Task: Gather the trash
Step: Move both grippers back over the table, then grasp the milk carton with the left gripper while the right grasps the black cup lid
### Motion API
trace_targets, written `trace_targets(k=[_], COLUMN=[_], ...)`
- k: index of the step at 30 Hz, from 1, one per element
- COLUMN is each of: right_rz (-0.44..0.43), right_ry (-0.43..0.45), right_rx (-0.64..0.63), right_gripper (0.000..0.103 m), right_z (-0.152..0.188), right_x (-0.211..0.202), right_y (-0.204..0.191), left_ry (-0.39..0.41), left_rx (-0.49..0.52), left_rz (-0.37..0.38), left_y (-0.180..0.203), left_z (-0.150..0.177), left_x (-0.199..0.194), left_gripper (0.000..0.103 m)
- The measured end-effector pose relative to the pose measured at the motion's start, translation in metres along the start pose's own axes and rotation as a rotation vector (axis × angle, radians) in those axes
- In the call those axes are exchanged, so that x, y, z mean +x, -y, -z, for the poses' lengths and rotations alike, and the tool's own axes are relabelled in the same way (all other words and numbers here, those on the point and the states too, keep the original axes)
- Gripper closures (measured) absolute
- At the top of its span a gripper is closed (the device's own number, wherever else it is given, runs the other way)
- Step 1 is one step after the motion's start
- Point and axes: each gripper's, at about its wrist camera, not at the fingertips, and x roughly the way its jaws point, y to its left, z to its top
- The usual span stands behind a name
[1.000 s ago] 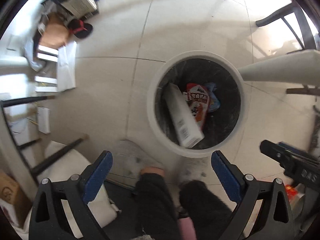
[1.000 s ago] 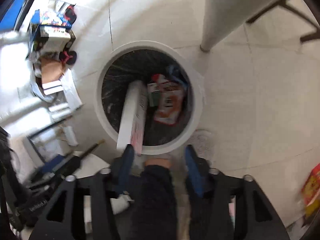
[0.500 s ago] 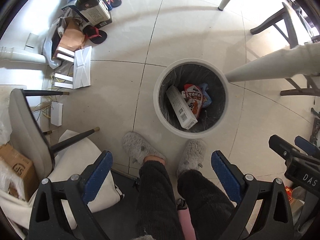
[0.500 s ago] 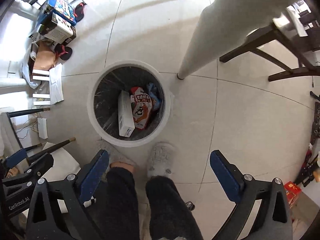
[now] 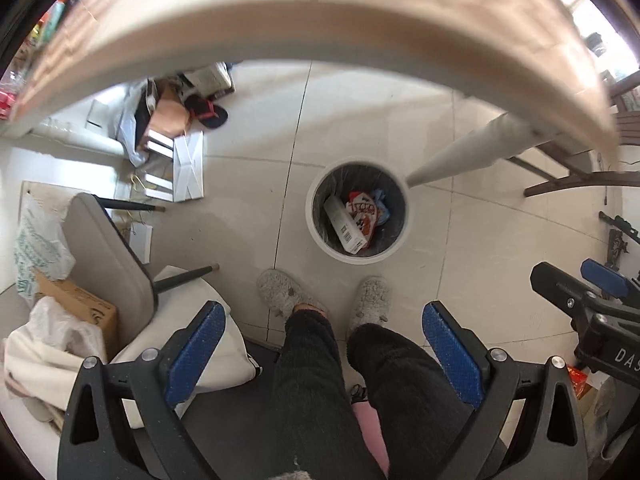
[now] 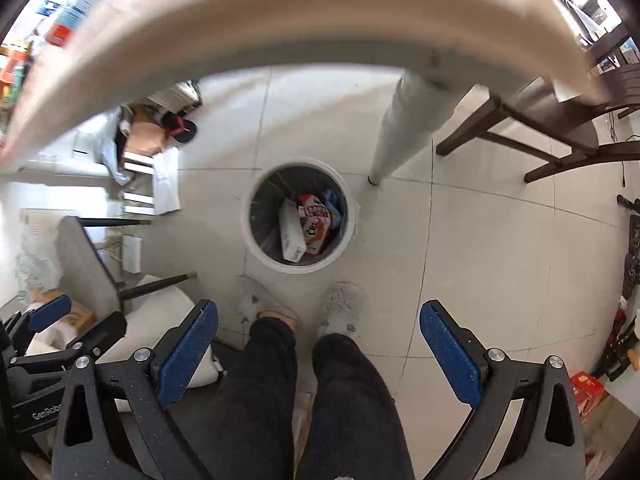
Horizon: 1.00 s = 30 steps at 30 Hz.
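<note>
A round white trash bin (image 5: 320,236) with a black liner stands on the tiled floor below; it also shows in the right wrist view (image 6: 260,254). Inside lie a white box (image 5: 344,228), a red and white snack wrapper (image 5: 364,212) and a blue scrap. The box (image 6: 290,232) and wrapper (image 6: 318,222) show in the right wrist view too. My left gripper (image 5: 324,344) is open and empty, high above the floor. My right gripper (image 6: 318,344) is open and empty, also high above the bin.
A table edge (image 5: 320,28) curves across the top of both views, its white leg (image 5: 460,156) beside the bin. The person's legs and grey slippers (image 5: 280,292) stand below. A grey chair (image 5: 108,256) and clutter are left; a dark wooden chair (image 6: 540,128) is right.
Both grippers have risen well away from the bin, which looks much smaller. The right gripper went from nearly shut to wide open. The table edge has come into view at the top.
</note>
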Motion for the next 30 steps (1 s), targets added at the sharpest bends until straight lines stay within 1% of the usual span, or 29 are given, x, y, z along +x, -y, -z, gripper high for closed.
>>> trace_targets(k=[5, 6, 7, 9, 11, 13, 15, 16, 20, 23, 25, 28, 30], right_rz=[-0.072, -0.085, -0.097, -0.110, -0.118, -0.127, -0.125, -0.128, -0.100, -0.078, -0.065, -0.034, -0.023], right_ry=[0.026, 0.035, 0.045, 0.066, 0.084, 0.102, 0.103, 0.109, 0.124, 0.125, 0.120, 0.118, 0.112], right_rx=[0.032, 0.037, 0.041, 0.048, 0.050, 0.061, 0.066, 0.071, 0.083, 0.126, 0.158, 0.186, 0.208], right_gripper=[0.001, 0.001, 0.001, 0.001, 0.001, 0.001, 0.001, 0.001, 0.001, 0.001, 0.001, 0.001, 0.001], right_z=[0.005, 0.005, 0.004, -0.001, -0.009, -0.025, -0.046, -0.058, -0.126, -0.179, -0.213, -0.262, -0.285], right_x=[-0.071, -0.084, -0.099, -0.124, -0.145, -0.163, -0.173, -0.178, -0.182, -0.180, -0.175, -0.159, -0.147], right_y=[0.002, 0.003, 0.003, 0.003, 0.001, 0.001, 0.000, -0.001, -0.011, -0.015, -0.020, -0.029, -0.033], left_ry=[0.068, 0.081, 0.100, 0.163, 0.230, 0.275, 0.306, 0.303, 0.261, 0.195, 0.137, 0.054, 0.002], left_rx=[-0.016, -0.021, -0.022, -0.010, 0.009, 0.035, 0.076, 0.096, 0.197, 0.285, 0.326, 0.387, 0.421], left_rz=[-0.001, -0.010, -0.039, -0.100, -0.141, -0.176, -0.217, -0.235, -0.232, -0.197, -0.166, -0.146, -0.145], left_y=[0.002, 0.001, 0.000, -0.001, -0.007, -0.016, -0.028, -0.035, -0.059, -0.065, -0.067, -0.069, -0.071], left_z=[-0.003, -0.008, -0.013, -0.028, -0.047, -0.071, -0.101, -0.116, -0.181, -0.223, -0.249, -0.279, -0.294], left_x=[-0.061, -0.072, -0.081, -0.100, -0.116, -0.124, -0.132, -0.132, -0.121, -0.105, -0.086, -0.054, -0.033], left_gripper=[0.002, 0.002, 0.002, 0.002, 0.002, 0.002, 0.002, 0.002, 0.002, 0.003, 0.003, 0.003, 0.003])
